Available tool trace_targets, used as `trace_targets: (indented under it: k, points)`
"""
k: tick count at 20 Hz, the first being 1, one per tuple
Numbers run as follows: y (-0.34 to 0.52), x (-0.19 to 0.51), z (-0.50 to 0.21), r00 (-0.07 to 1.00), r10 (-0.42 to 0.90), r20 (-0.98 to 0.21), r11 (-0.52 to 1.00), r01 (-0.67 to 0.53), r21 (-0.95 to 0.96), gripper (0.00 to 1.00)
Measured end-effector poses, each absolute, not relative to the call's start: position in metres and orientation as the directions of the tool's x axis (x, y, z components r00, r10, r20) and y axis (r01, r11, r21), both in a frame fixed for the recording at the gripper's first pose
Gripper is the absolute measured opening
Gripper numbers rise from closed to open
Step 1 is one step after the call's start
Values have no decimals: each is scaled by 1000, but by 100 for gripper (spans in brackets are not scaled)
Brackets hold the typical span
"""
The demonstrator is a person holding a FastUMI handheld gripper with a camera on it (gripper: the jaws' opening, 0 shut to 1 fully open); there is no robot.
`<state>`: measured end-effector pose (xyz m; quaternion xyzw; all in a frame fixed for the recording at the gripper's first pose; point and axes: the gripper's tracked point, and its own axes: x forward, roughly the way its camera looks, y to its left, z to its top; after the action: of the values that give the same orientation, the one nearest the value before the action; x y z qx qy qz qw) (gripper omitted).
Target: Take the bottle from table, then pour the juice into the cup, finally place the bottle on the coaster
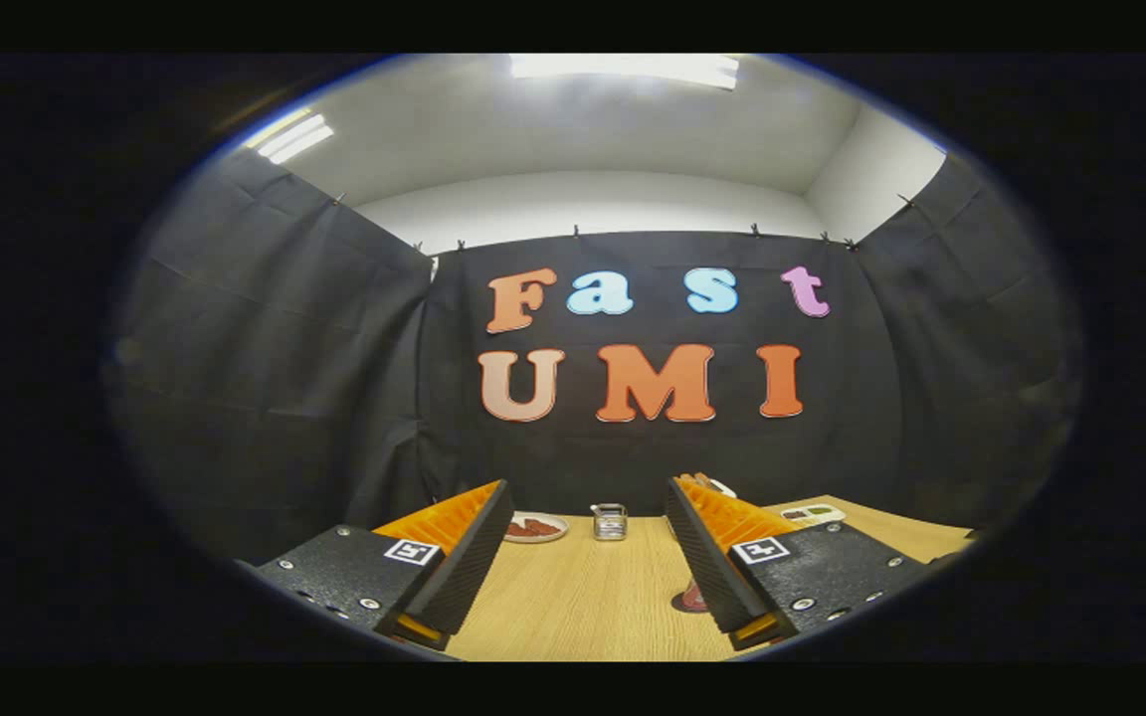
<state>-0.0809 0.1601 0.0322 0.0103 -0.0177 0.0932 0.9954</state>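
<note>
Black cloth walls close off a booth around a pale wooden worktop [583, 607]. At the far edge of the worktop, between and beyond the tool's fingers, stands a small clear cup [610, 521]. To its left lies a round plate [536, 527] with something dark red on it. A dark round coaster [689, 599] peeks out beside the right finger. The tool [588, 557] is spread wide, holding nothing.
</note>
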Motion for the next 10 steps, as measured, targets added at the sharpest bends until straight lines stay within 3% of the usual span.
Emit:
trace_targets:
  k: [10]
  points:
    - [164, -77, 48, 981, 192, 39, 981, -191, -25, 91]
